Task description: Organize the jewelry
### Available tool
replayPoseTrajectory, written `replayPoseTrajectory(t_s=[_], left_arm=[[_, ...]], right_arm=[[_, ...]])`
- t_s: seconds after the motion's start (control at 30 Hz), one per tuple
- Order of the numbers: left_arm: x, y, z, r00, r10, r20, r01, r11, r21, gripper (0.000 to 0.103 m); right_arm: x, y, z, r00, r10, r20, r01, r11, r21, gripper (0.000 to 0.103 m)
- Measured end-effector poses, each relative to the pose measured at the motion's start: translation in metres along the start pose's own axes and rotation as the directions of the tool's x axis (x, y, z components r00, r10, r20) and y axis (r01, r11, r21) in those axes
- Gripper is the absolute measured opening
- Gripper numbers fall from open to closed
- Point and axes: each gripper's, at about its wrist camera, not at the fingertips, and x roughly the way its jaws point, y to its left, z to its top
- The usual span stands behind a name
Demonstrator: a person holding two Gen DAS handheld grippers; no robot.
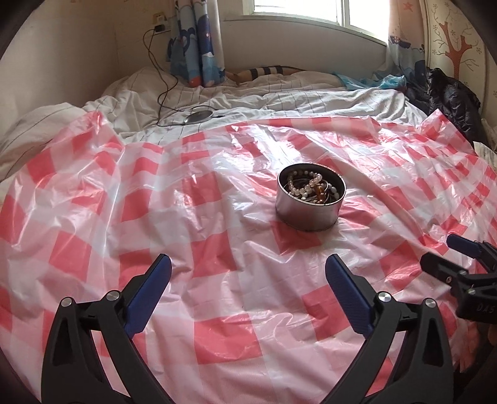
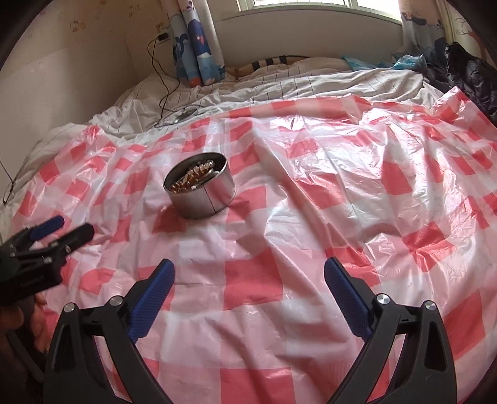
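Hidden: jewelry (image 1: 310, 186) tangled, pieces uncountable.
Count: one tin (image 1: 310, 208), two tools.
Left tool (image 1: 248, 270): jaws wide, empty.
Right tool (image 2: 249, 273): jaws wide, empty.
Tin: ahead of both, apart, on checked sheet (image 1: 217, 326) over bed.

Daylight enters a window (image 1: 313, 12) above a bed (image 1: 279, 93) with rumpled white bedding, patterned curtains (image 1: 198, 43), and beige walls (image 1: 62, 56).
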Motion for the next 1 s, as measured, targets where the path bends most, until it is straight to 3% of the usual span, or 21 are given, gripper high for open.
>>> replayPoseTrajectory(t_s=[0.17, 1.0], left_arm=[[0.011, -0.003, -0.003, 1.0, 0.015, -0.013, -0.014, 1.0, 0.026, 0.095], [0.016, -0.011, 0.004, 0.999, -0.012, 0.033, 0.011, 0.999, 0.034, 0.095]], right_arm=[[-0.001, 0.008, 0.003, 0.999, 0.002, 0.05, -0.002, 1.0, 0.011, 0.094], [0.011, 0.021, 0.006, 0.999, -0.018, 0.045, 0.021, 0.998, -0.059, 0.095]])
